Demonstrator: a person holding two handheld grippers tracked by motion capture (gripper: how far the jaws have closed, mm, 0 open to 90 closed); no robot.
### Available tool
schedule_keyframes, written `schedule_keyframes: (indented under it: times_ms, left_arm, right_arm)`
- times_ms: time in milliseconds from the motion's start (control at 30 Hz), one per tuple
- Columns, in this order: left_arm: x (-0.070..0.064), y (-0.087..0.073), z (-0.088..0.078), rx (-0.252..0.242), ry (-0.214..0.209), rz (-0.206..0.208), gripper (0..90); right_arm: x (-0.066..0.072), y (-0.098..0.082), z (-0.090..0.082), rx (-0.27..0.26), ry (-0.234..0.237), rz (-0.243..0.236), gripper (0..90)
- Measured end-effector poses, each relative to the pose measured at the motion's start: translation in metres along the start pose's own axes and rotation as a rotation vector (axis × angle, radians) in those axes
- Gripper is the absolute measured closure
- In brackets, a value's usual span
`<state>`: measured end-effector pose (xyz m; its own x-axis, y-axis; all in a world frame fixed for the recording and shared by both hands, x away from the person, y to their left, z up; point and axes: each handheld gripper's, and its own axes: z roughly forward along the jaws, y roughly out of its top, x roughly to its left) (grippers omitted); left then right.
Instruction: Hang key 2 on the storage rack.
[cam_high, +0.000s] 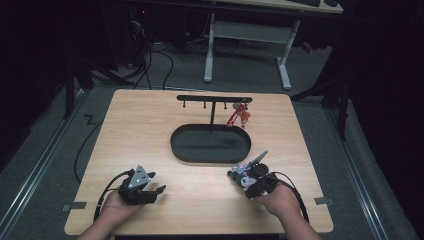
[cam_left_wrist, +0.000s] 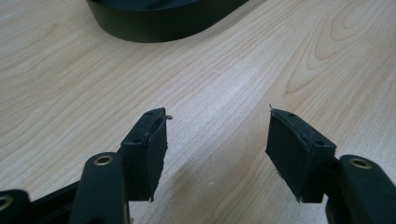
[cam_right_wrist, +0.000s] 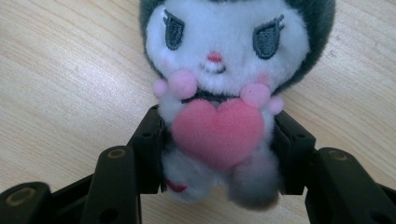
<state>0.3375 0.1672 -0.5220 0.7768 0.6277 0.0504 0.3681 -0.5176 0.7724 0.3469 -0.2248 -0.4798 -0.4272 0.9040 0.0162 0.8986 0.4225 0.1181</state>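
My right gripper (cam_right_wrist: 217, 144) clamps plush (cam_right_wrist: 224, 70) by body, both pads pressing its sides; plush lies on table (cam_high: 150, 130), near tray (cam_high: 210, 145). My left gripper (cam_left_wrist: 217, 154) hovers wide open, nothing between pads.

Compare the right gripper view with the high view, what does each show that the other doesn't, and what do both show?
Right gripper view: the plush toy close up, with its stitched eyes, pink heart and the pads pressing its sides. High view: the black oval tray, the hook rack with a red charm hanging from it, and the left hand-held gripper with its jaws apart. Both: the wooden table and the right hand-held gripper gripping the toy.
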Motion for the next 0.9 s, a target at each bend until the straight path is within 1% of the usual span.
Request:
schedule_keyframes:
  times_ms: [133,200,233,367,500,567,633,767,900]
  left_arm:
    - [-0.002,-0.001,0.001,0.006,-0.001,0.011,38.4]
    - [-0.001,-0.001,0.002,0.013,0.0,0.01,38.4]
    - [0.0,-0.001,0.002,0.01,0.0,0.005,38.4]
    - [0.001,-0.001,0.002,0.004,-0.001,0.002,37.8]
    - [0.001,0.0,0.0,-0.009,-0.002,0.001,37.3]
    - [0.001,0.0,0.0,-0.01,0.004,0.006,37.2]
    - [0.001,0.0,0.0,-0.004,0.006,0.014,36.7]
    - [0.002,0.0,-0.001,-0.004,0.014,0.007,35.3]
    - [0.004,0.0,-0.004,-0.025,0.025,-0.006,33.1]
  right_arm:
    - [0.0,0.001,-0.005,0.006,0.006,-0.028,47.7]
    - [-0.001,0.001,-0.011,-0.004,0.009,-0.04,47.7]
    - [-0.001,0.001,-0.015,-0.017,0.009,-0.044,47.7]
    - [-0.001,0.002,-0.032,-0.055,0.019,-0.042,47.7]
    - [-0.001,0.004,-0.044,-0.068,0.031,-0.041,47.5]
    - [-0.001,0.006,-0.05,-0.087,0.053,-0.051,47.5]
    - [0.001,0.009,-0.054,-0.094,0.047,-0.061,47.5]
    - [0.003,0.016,-0.063,-0.107,0.048,-0.073,47.6]
    - [0.003,0.025,-0.075,-0.12,0.047,-0.068,47.6]
